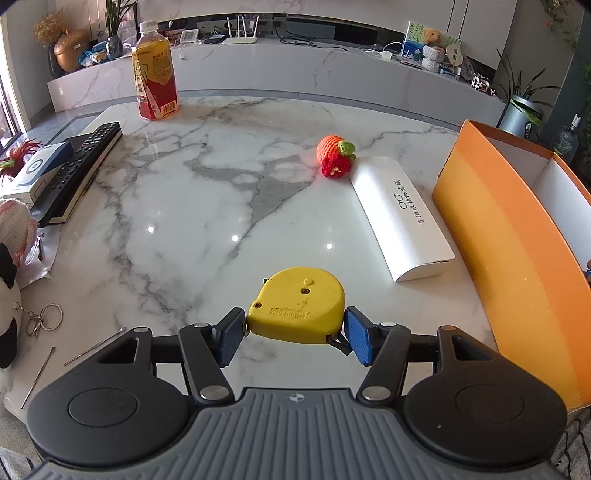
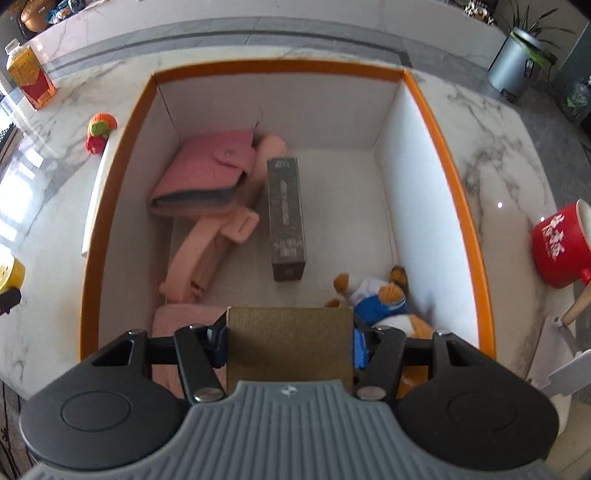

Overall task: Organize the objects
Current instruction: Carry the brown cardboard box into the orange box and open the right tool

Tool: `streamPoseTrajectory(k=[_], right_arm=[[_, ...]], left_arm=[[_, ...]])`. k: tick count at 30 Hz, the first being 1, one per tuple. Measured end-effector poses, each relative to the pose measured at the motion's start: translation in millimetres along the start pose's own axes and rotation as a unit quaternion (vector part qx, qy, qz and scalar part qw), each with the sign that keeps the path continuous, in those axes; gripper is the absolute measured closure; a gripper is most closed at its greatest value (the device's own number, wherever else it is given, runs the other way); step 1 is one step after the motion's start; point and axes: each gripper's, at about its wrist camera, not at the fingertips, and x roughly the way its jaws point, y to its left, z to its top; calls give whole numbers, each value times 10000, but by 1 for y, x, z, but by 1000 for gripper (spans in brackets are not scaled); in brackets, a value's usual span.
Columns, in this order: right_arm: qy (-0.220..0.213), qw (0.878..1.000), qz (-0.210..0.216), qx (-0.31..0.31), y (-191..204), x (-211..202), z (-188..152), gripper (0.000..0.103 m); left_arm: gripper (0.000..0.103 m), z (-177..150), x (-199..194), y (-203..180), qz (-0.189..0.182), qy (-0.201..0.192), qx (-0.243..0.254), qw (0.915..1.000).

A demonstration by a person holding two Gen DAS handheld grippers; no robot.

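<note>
**Marble table with orange box**

Marble table (image 1: 184, 206): left gripper (image 1: 295, 332) pinches a yellow tape measure (image 1: 297, 306), left of the orange box (image 1: 517, 258). Only the right-wrist view shows the box's interior: right gripper (image 2: 290, 341) pinches a tan box (image 2: 290, 343) above wallet (image 2: 207, 173) and plush toy (image 2: 380, 299).

A white marble bench (image 1: 207, 206) with grey veins fills the foreground, three small ceiling lights mirrored on its glossy top. Behind it runs a long, low marble cabinet (image 1: 295, 74) against a pale marble wall. A white router (image 1: 240, 31) stands on the cabinet. Potted plants in a grey metal planter (image 1: 522, 114) stand at the right. Daylight enters from the left.
</note>
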Motion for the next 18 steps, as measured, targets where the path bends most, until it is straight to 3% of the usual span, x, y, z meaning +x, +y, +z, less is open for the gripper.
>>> streamPoseTrajectory(k=[4,18], right_arm=[[241,9993,-87,-264,-1,6,-12,42],[-24,9987,-248,-449,27,12,-42,41]], left_arm=[[34,0,2,-4,-16,16,83,10000],[34,-5,1,-12,95,32,312,9995]])
